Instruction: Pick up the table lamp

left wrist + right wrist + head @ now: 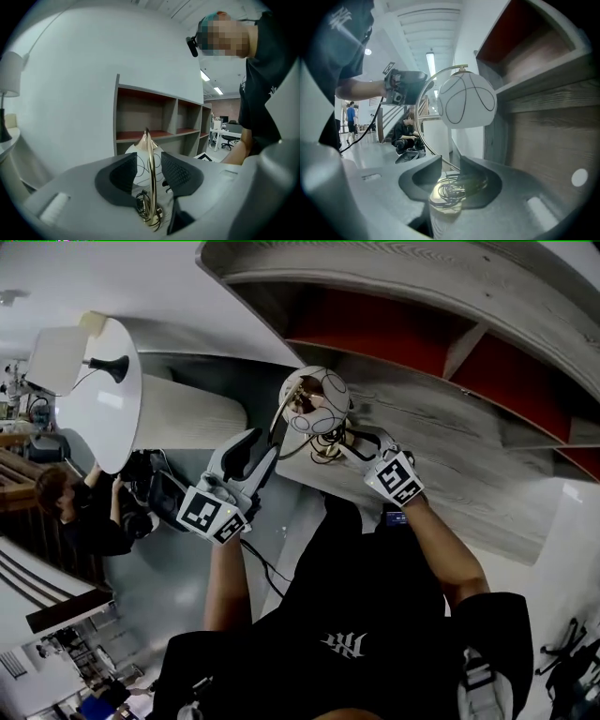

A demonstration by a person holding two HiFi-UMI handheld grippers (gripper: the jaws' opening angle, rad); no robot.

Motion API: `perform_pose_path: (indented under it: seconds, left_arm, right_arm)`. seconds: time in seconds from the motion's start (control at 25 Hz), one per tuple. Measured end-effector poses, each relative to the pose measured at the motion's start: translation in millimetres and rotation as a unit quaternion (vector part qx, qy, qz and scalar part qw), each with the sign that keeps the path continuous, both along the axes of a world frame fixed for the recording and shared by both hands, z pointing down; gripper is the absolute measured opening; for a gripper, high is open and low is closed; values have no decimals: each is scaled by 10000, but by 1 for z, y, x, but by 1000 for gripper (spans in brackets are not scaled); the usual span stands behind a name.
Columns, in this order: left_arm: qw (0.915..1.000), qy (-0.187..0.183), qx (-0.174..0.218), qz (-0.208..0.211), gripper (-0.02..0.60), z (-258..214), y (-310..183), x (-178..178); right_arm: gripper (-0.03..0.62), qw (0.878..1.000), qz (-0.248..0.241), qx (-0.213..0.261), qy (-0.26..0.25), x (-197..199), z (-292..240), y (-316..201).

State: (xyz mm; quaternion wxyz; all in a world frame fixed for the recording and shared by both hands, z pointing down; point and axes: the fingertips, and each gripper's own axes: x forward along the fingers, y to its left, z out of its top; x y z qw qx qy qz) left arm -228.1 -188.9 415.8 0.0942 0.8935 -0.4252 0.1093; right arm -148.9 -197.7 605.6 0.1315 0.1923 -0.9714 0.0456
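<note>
Shelf unit (422, 277): grey wood, red inside, filling the upper right of the head view.
Round white table (117, 418): off to the left, with a second lamp (56, 357), white-shaded, standing on it.
Table lamp (317, 401): there it is, upright just in front of the shelf unit, between the two grippers; white globe with black lines.
Left gripper (149, 161): jaws wide apart, the lamp's gold ring (151, 183) standing between the pads, neither pad pressing it.
Right gripper (450, 164): jaws well apart too, gripping nothing; the gold base (445, 201) sits low between them.
Cord (452, 190): coiled on that base.
</note>
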Motion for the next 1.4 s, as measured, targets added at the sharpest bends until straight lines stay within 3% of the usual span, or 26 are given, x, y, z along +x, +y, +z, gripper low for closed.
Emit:
perform_pose_path:
  seconds: [0.2, 0.48, 0.68, 1.04, 1.4]
  left_arm:
    - [9997, 59, -44, 253, 163, 1, -9, 7]
    - [9996, 128, -31, 244, 126, 1, -12, 8]
    - [9997, 117, -28, 224, 91, 3, -12, 9]
    - [9996, 76, -49, 275, 71, 6, -15, 15]
    - [9997, 131, -71, 212, 48, 4, -14, 15]
  right_arm:
    - [114, 9998, 128, -48, 129, -6, 15, -7]
    - [129, 9975, -102, 403, 566, -22, 30, -7]
    - [133, 9965, -249, 511, 607, -40, 33, -4]
    - [132, 9881, -590, 1122, 876, -66, 31, 1]
    - [132, 9825, -764, 1322, 1069, -78, 40, 2]
